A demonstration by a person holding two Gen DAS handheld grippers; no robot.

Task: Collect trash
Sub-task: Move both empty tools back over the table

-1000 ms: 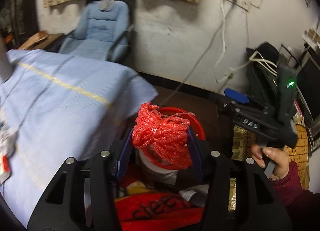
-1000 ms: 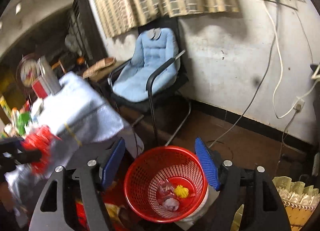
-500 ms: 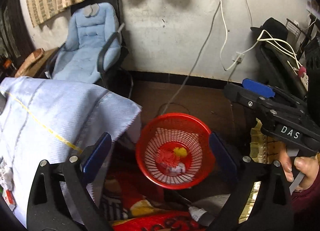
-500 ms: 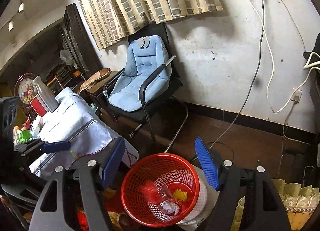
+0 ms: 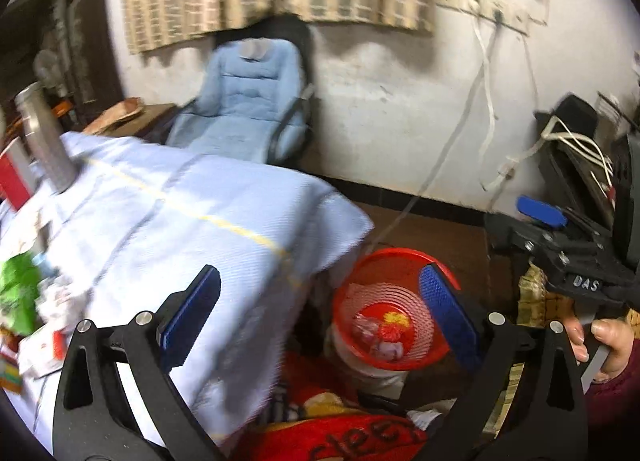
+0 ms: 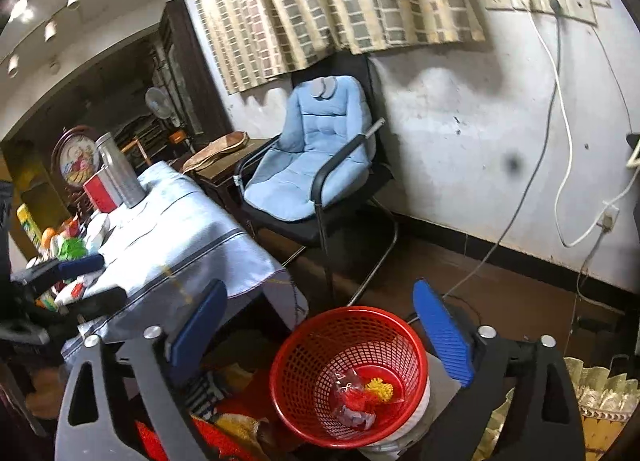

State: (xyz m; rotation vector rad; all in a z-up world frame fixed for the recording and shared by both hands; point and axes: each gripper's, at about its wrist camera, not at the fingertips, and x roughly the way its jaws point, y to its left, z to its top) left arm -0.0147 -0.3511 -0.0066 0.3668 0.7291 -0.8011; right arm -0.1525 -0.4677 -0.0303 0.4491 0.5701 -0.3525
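A red mesh trash basket [image 6: 304,361] [image 5: 404,257] stands on the floor beside the table. Inside lie a red bundle [image 6: 356,401] [image 5: 390,332], a yellow scrap [image 6: 380,389] and clear wrappers. My left gripper [image 5: 316,313] is open and empty, over the table's corner and the basket. My right gripper [image 6: 320,329] is open and empty, above the basket. More trash sits on the table: a green wrapper [image 5: 18,297] [image 6: 72,247] and several small packets [image 5: 44,345]. The right gripper also shows in the left wrist view [image 5: 560,237].
A light blue tablecloth [image 5: 180,229] covers the table [image 6: 172,245]. A steel bottle [image 5: 44,141] and a red box [image 6: 100,191] stand on it. A blue cushioned chair [image 6: 316,165] is by the wall. Cables hang from wall sockets [image 6: 552,1]. A red printed cloth [image 5: 348,437] lies below.
My left gripper opened and dropped the red rope bundle into the basket. It has since swung left toward the table. The right gripper stayed open over the basket.
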